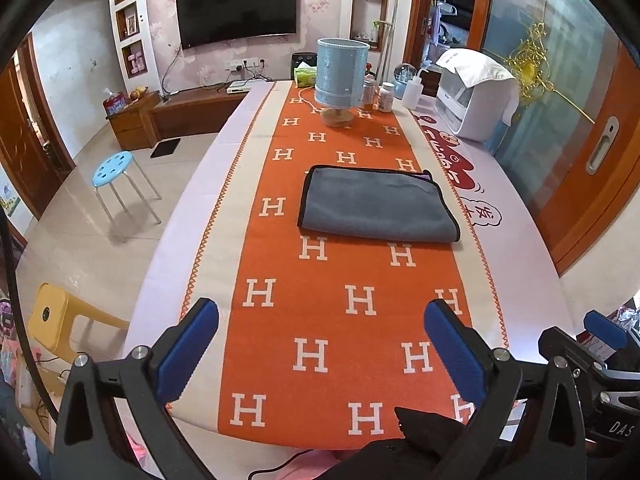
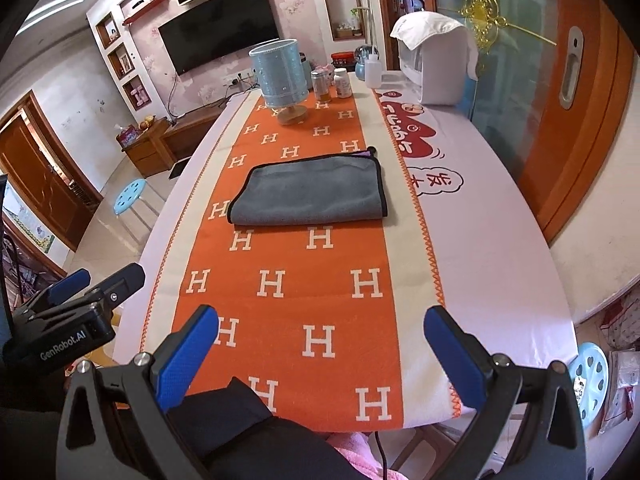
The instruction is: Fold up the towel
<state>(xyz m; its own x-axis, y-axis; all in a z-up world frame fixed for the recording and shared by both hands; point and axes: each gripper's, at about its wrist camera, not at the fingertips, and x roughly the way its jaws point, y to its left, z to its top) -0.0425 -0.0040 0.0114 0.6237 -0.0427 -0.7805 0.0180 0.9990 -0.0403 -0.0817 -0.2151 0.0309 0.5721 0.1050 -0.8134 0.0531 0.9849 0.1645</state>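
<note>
A grey towel point(image 1: 376, 204) with black edging lies folded flat on the orange runner with white H marks point(image 1: 340, 300), in the middle of the table; it also shows in the right wrist view point(image 2: 312, 192). A bit of purple shows at its far right corner. My left gripper point(image 1: 320, 320) is open and empty, held above the near end of the table, well short of the towel. My right gripper point(image 2: 320, 328) is open and empty too, at the same near end. The right gripper shows at the right edge of the left wrist view point(image 1: 600, 344), and the left gripper at the left edge of the right wrist view point(image 2: 80, 300).
A blue lamp point(image 1: 340, 76) on a wooden base stands at the far end with bottles point(image 1: 386, 98) and a tissue pack point(image 1: 306, 76). A white appliance point(image 1: 476, 96) stands at the far right. Blue stool point(image 1: 114, 168) and yellow stool point(image 1: 52, 316) stand on the floor at the left.
</note>
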